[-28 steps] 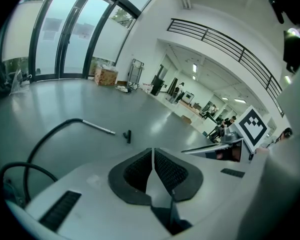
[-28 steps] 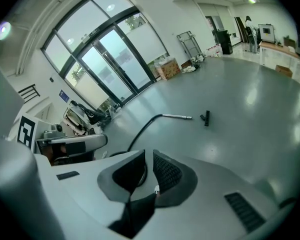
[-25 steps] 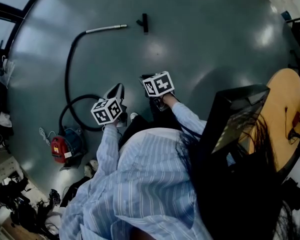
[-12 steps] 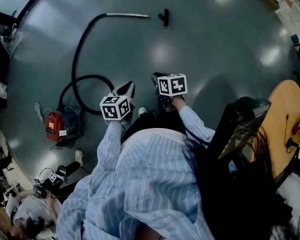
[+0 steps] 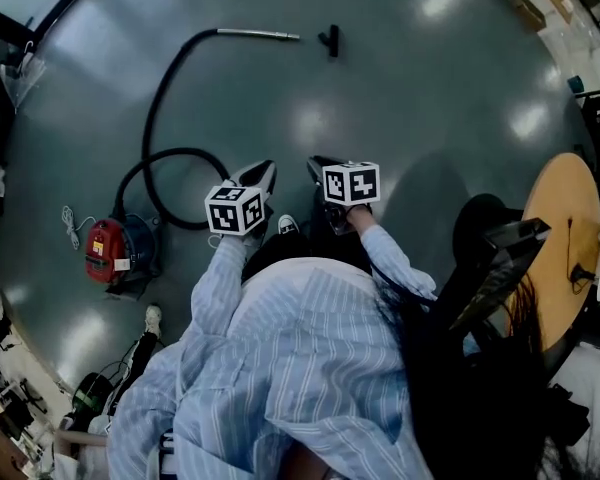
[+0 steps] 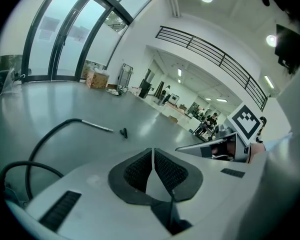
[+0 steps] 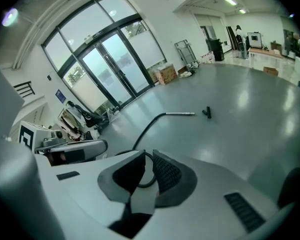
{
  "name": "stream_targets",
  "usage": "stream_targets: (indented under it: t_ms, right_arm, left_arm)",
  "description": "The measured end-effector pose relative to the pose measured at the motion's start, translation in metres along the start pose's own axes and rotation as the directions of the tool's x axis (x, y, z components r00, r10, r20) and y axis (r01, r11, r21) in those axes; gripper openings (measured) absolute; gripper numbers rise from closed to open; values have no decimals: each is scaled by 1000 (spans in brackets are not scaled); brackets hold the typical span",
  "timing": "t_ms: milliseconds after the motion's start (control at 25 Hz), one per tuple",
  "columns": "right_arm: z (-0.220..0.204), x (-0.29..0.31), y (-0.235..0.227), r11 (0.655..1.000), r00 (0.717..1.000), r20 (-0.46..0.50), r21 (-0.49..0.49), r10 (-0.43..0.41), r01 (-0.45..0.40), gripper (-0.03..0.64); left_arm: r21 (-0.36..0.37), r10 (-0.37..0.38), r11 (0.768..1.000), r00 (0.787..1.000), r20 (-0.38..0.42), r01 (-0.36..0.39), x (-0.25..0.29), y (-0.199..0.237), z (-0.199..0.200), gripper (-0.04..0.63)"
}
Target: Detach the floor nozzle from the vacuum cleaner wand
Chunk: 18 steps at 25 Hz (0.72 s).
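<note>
While neither grips anything, left tool (image 6: 153,151) closed – right tool (image 7: 148,155) barely parted

readable text: none in any view, no word, brand or number
left cube (image 5: 236,209): rides on the left gripper (image 5: 264,169); its faces carry black-and-white square markers, blocky patterns without letters or digits
right cube (image 5: 351,183): rides on the right gripper (image 5: 316,163); same kind of markers, again no characters
vacuum cleaner (image 5: 105,253): pale label (image 5: 97,247) on the red casing, well out to the left gripper's left; print too small to read
wall sign (image 7: 60,95): small blue plate beside the glass doors (image 7: 107,66), far ahead of the right gripper and to its left; its marks cannot be made out
</note>
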State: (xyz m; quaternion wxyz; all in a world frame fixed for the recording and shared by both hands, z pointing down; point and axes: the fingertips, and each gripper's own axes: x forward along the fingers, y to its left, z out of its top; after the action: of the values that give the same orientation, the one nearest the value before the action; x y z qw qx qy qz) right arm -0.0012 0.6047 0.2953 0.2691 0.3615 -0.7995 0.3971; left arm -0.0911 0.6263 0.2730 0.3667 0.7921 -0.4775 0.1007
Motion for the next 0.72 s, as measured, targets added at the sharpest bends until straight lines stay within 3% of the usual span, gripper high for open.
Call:
stream_targets:
  t_ms: [720]
  right_arm:
    - [2, -17, -10, 999, 999, 32, -10, -41, 42, 37]
  left_arm:
    - [73, -70, 995, 998, 5, 69, 12, -18, 14, 20]
